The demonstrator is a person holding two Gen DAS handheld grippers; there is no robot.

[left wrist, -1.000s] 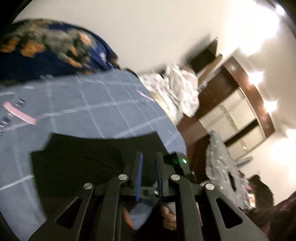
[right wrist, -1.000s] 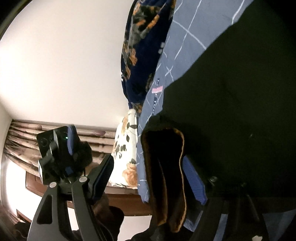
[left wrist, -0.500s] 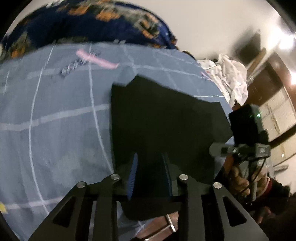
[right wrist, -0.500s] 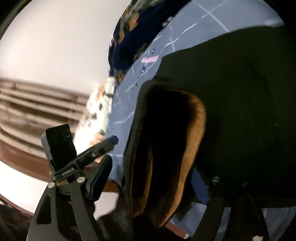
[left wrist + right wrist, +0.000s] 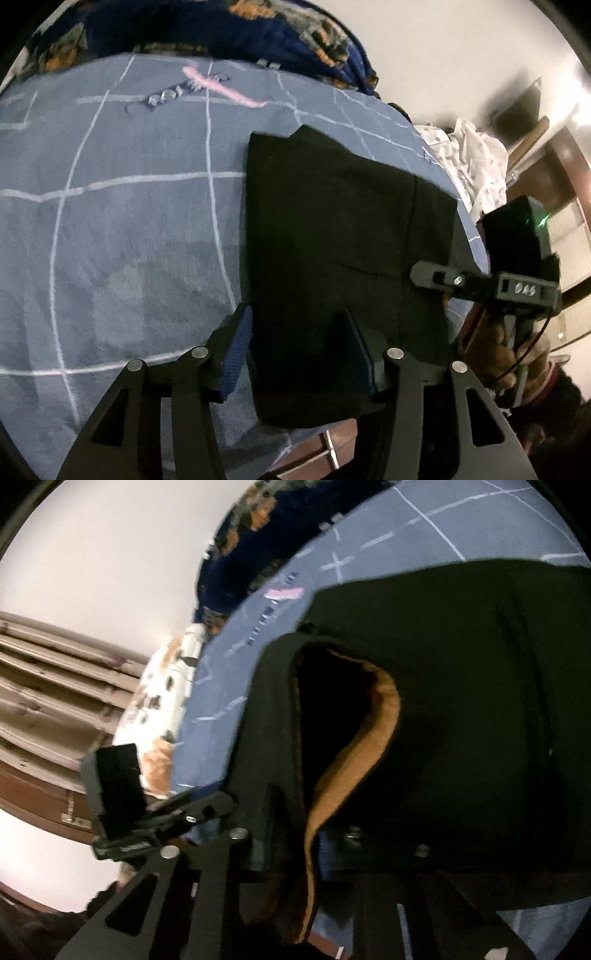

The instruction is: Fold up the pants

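Observation:
Black pants (image 5: 332, 240) lie folded on a blue checked bedsheet (image 5: 110, 240). My left gripper (image 5: 299, 350) hovers over their near left corner. Its jaws are opening, with the left pad (image 5: 238, 350) at the pants' left edge and the other finger over the cloth, neither pinching it. In the right wrist view the pants (image 5: 461, 701) show a tan-lined waistband (image 5: 369, 731). My right gripper (image 5: 295, 845) is closing its jaws on that band, which is pinched between them. A hand holds the right gripper (image 5: 498, 288) at the pants' right edge.
A dark blue floral blanket (image 5: 221, 29) is bunched at the far side of the bed. White patterned laundry (image 5: 476, 155) and a wooden cabinet (image 5: 569, 177) stand beyond the right edge. A floral pillow (image 5: 159, 709) and curtains (image 5: 44, 686) lie past the other end.
My left gripper came down over the pants and its jaws spread apart. My right gripper's jaws went from wide apart to pinched on the tan-lined waistband.

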